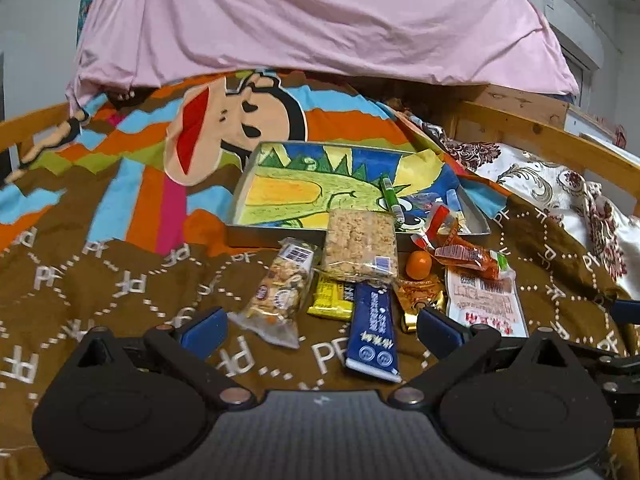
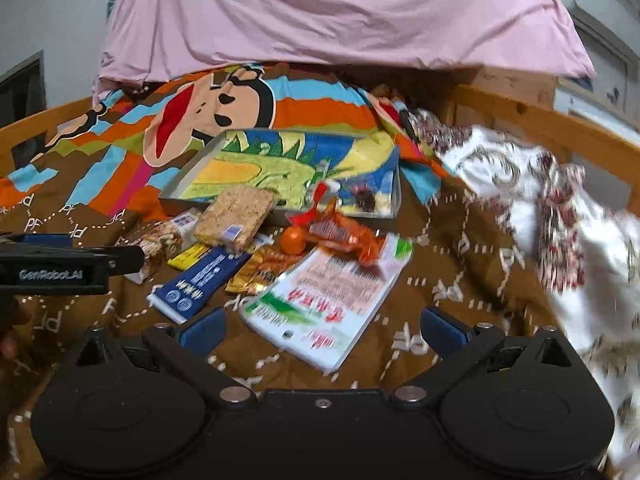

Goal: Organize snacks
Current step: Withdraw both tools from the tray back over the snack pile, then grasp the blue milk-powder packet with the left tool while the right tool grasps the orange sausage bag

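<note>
I am hovering my left claw (image 1: pixel 320 330) and right claw (image 2: pixel 320 330), both wide and empty, over snacks heaped before the tray (image 1: pixel 478 222); aiming squarely at the blue bar (image 1: pixel 372 330), probably nearest.

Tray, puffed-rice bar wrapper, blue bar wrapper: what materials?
Tray: looks like thin metal, matte grey rim with straight folded walls; printed cartoon liner inside.
Puffed-rice bar: clear glossy plastic film, contents visible through it.
Blue bar: opaque printed film, probably plastic or foil laminate, with a slight sheen.
</note>
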Demonstrator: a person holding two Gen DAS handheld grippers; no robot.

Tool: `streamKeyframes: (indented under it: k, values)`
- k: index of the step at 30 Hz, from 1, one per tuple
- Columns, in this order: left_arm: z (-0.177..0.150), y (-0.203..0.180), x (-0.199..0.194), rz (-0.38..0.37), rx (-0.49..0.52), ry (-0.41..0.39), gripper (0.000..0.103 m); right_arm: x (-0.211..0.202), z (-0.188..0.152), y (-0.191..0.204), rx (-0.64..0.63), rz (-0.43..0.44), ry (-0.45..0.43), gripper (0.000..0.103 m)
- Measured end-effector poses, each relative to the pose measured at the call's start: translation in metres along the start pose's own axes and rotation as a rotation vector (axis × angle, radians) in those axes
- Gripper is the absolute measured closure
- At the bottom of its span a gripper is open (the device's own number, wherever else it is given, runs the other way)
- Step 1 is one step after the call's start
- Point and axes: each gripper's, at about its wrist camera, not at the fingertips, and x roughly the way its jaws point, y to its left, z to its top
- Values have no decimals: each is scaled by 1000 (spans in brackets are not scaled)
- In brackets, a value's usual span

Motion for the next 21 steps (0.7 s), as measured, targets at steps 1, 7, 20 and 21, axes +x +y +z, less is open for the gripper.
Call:
streamKeyframes:
  k: [1,7,20,21]
  values:
    - [1,0,5,-13,-17,1,0,2,2,-3,-3,-2,-5,1]
    - [4,-13,38,-91,-13,33,0,16,4,-22,-34,16,-29,0]
    - [6,-13,87,-190,8,207,4,76,11,-23,-190,1,-43,1]
    - [8,-14,89,-188,23,221,7,83,12,-22,-209,4,-47,1]
